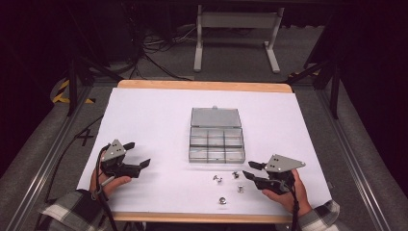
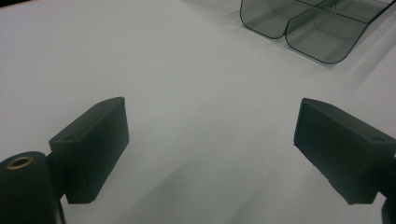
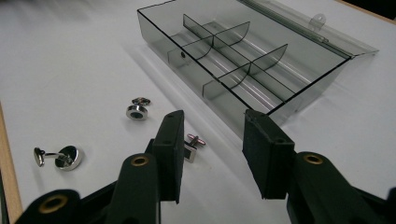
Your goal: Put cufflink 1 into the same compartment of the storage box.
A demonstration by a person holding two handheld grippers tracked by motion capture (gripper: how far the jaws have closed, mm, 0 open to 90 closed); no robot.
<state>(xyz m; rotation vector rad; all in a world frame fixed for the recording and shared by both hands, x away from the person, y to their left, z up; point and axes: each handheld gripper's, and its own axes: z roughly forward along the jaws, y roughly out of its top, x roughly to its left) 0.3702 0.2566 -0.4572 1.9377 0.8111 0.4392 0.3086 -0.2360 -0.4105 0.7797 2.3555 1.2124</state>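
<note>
Cufflinks (image 1: 218, 179) lie loose on the white table surface (image 1: 144, 125), four small silver pieces in the high view, grouped just in front of the clear compartment box (image 1: 215, 140) and toward the right gripper (image 1: 251, 171). The nearest one (image 3: 191, 147), a square-faced piece with a toggle bar, lies on the sheet just beyond the left-hand jaw in the right gripper view, partly hidden by it, and is not between the pads. A round-headed pair (image 3: 137, 109) sits further off, and another cufflink (image 3: 58, 157) lies on its side near the wooden table edge (image 3: 9, 182).

Right gripper: jaws partly spread, nothing between them; they point toward the box's near wall. No contact with any cufflink is visible.

Left gripper (image 1: 137, 155): jaws spread wide, nothing held, resting low over bare sheet well to the left of the box. Its own view shows a corner of the box (image 2: 308, 28) far ahead.

Box: lid open and lying back, dividers visible, compartments bare.
</note>
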